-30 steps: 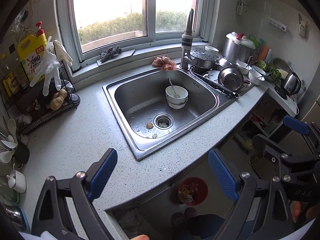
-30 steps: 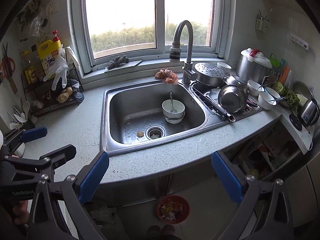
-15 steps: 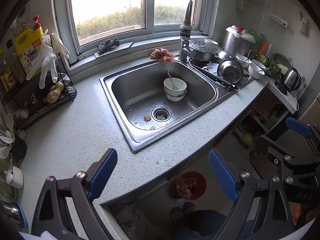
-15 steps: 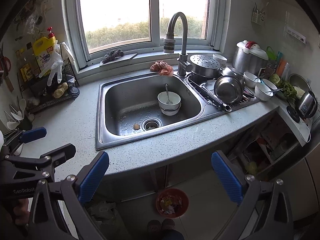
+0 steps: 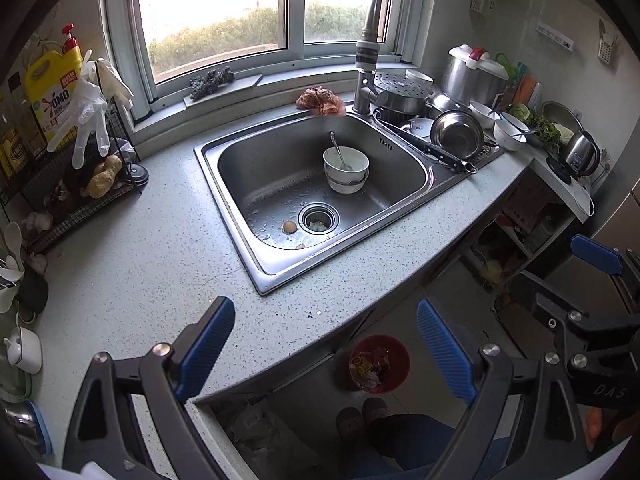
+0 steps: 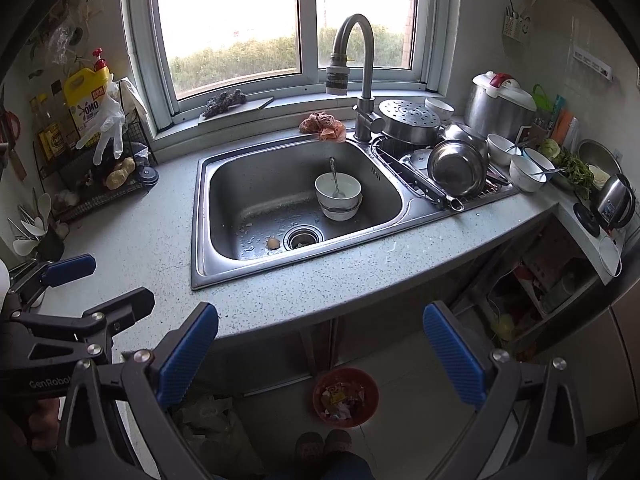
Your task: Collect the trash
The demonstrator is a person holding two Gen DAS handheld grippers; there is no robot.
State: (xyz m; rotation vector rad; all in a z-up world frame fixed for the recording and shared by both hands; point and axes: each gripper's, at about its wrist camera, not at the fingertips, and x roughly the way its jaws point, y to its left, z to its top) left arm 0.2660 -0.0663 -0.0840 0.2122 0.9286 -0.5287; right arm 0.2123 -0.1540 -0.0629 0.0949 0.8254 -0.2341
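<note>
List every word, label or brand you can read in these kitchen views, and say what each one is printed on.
"OMO": yellow detergent jug.
"GenRobot": body of the left gripper, seen from the right wrist; final letter cut off.
"DAS": body of the right gripper, seen from the left wrist.
Jug's smaller print, yellow bottle labels: too blurred.

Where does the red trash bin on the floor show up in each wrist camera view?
Left wrist: red trash bin low, right of centre, between the open left gripper's fingers.
Right wrist: bin bottom centre, below the counter edge.
Shared landmark: sink drain.
</note>
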